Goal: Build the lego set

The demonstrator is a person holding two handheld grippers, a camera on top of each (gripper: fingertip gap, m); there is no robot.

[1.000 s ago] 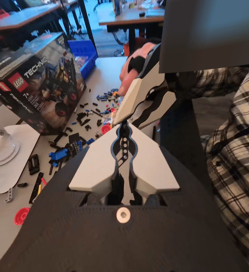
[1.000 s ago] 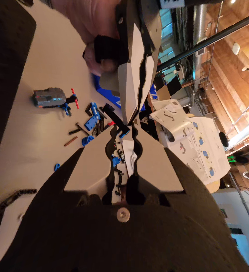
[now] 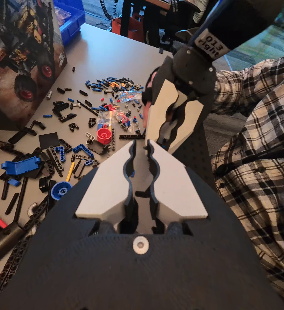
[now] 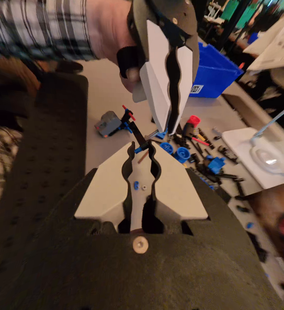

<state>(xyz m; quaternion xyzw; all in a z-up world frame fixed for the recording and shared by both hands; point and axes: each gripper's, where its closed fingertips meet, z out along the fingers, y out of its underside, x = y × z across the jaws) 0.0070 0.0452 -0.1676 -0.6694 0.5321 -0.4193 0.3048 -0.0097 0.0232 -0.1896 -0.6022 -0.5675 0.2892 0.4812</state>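
Lego pieces (image 3: 94,127) lie scattered over the grey table (image 3: 114,55), filling the left half of the left wrist view: black beams, blue connectors, a red wheel hub (image 3: 104,135) near centre and a blue hub (image 3: 61,190) lower left. The set's box (image 3: 22,55) stands in the upper left corner. The left gripper (image 3: 140,142) at lower centre has its jaws parted with a clear gap and nothing between them. In the right wrist view, the right gripper (image 4: 141,145) is narrowly parted around a black beam with a blue pin (image 4: 140,142); whether it grips this I cannot tell. A grey motor assembly (image 4: 110,124) sits left of centre.
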